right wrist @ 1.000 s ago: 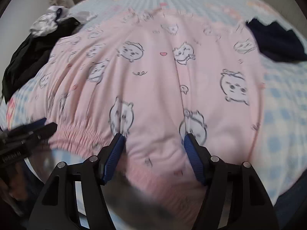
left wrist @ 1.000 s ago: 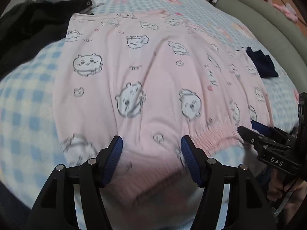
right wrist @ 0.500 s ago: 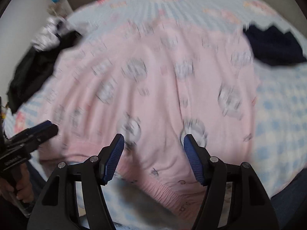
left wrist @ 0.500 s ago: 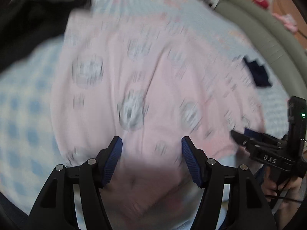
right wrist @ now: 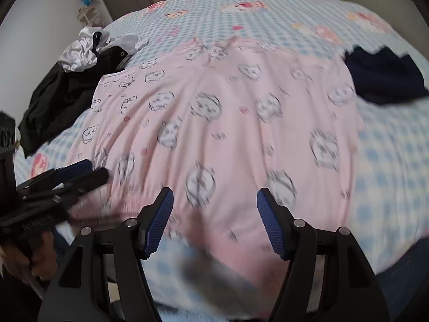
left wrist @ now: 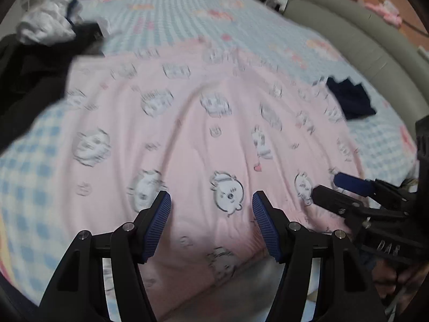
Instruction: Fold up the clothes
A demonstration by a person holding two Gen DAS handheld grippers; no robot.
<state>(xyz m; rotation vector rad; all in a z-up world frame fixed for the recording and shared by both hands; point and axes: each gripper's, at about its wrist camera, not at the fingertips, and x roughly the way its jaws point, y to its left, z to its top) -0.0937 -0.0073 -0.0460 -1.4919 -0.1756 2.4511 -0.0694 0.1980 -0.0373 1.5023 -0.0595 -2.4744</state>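
Item: pink pyjama bottoms (left wrist: 203, 134), lying flat on the checked bedspread (left wrist: 32, 177), waistband nearest us. We are hovering left gripper (left wrist: 211, 212) and right gripper (right wrist: 214, 209), both spread, holding nothing. Risk: pinching bedspread along with waistband, dragging both.

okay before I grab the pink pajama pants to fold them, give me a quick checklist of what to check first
1. Left gripper open, nothing between the pads: ok.
2. Right gripper open, empty: ok.
3. Pink pants spread flat on the bed: mostly ok, a few soft wrinkles.
4. Waistband at the near edge, in front of both grippers: ok.
5. Navy garment clear of the pants: cannot tell; it lies at their far corner.
6. Black clothes clear of the pants: not ok, they meet the far left corner.
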